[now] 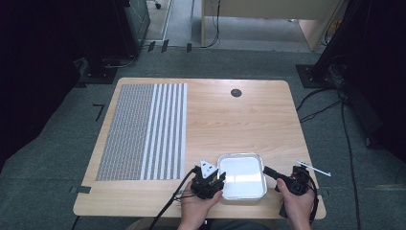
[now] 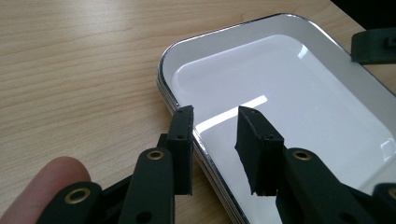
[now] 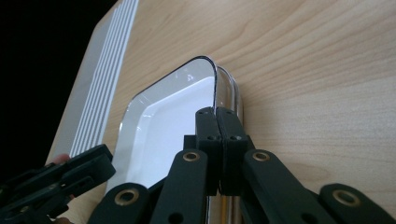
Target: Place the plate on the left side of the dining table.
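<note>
Wooden worktop (image 1: 230, 120) carrying a shallow metal tray (image 1: 242, 176) with a white inner face, near the front edge, right of centre. Striped grey-and-white mat (image 1: 143, 132) on the left half of the worktop, well apart from the tray. Small dark round grommet (image 1: 235, 93) near the far edge.

Left tool (image 2: 215, 135) at the tray's left edge, held in the left hand (image 1: 198, 206). Jaws parted with a clear gap, one pad over the wood just outside the rim, the other over the tray's inner face; rim between them, not clamped. Nothing held. Fingertip (image 2: 63, 175) visible at lower left of the left gripper view.

Right tool (image 3: 217, 140) at the tray's right edge, held in the right hand (image 1: 297, 203). Jaws pressed together on the thin raised rim (image 3: 212, 86) of the tray; rim edge emerging directly from between the pads. Second, shinier rim line just outside the gripped one; whether a second tray lies beneath cannot be told.

Thin white strip (image 1: 313, 168) on the worktop just beyond the right hand, apart from the tray.
</note>
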{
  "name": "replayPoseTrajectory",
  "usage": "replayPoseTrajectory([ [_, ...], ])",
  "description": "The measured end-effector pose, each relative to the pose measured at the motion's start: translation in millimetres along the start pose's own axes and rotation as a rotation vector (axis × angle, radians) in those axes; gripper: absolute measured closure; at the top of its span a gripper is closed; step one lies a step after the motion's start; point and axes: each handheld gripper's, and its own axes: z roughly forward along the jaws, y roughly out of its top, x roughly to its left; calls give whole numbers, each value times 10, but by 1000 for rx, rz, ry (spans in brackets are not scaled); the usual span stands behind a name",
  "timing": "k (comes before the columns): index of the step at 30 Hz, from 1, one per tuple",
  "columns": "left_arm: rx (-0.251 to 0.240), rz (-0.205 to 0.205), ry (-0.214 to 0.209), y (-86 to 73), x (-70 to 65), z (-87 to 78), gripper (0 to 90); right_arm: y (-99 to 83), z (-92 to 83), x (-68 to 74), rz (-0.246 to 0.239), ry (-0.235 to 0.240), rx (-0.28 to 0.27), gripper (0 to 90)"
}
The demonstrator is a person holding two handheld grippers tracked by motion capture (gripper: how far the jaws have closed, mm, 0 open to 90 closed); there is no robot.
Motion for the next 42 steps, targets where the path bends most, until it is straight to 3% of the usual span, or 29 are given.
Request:
replayPoseTrajectory([
  [4, -6, -1, 5, 6, 12, -7, 641, 38, -89, -17, 2, -11, -40, 900],
  [6, -8, -4, 1, 11, 17, -9, 637, 58, -121, -54, -25, -41, -43, 900],
  [13, -6, -4, -6, 9, 12, -15, 648, 18, 25, -88, 9, 3, 43, 881],
  [21, -6, -6, -8, 6, 13, -12, 646, 6, 52, -104, 25, 4, 39, 874],
  [23, -5, -4, -9, 5, 11, -14, 646, 7, 61, -116, 36, 25, 57, 876],
  [30, -5, -1, -4, -2, 2, -9, 648, -1, 76, -108, 30, 21, 73, 865],
  [32, -2, 4, -3, -3, 1, -8, 647, -12, 76, -81, 2, 8, 63, 845],
  [33, -3, 4, -2, -5, -2, -6, 645, -32, 77, -18, -44, -29, 50, 835],
  [34, -3, 4, -2, -5, -2, -6, 645, -32, 77, -18, -44, -29, 50, 835],
  [35, -3, 2, -3, -6, -3, 0, 645, -61, 83, 64, -108, -79, 39, 834],
  [36, -3, 2, -3, -6, -3, 0, 645, -61, 83, 64, -108, -79, 39, 834],
  [37, -1, 4, 0, -8, -7, 2, 644, -92, 95, 132, -174, -129, 23, 857],
  [38, -1, 4, 0, -8, -7, 2, 643, -92, 95, 132, -174, -129, 23, 857],
  [39, -1, 6, 0, -10, -9, 2, 643, -115, 105, 177, -209, -171, 11, 884],
  [42, -3, 4, 1, -8, -11, 4, 640, -131, 111, 211, -214, -200, 1, 891],
])
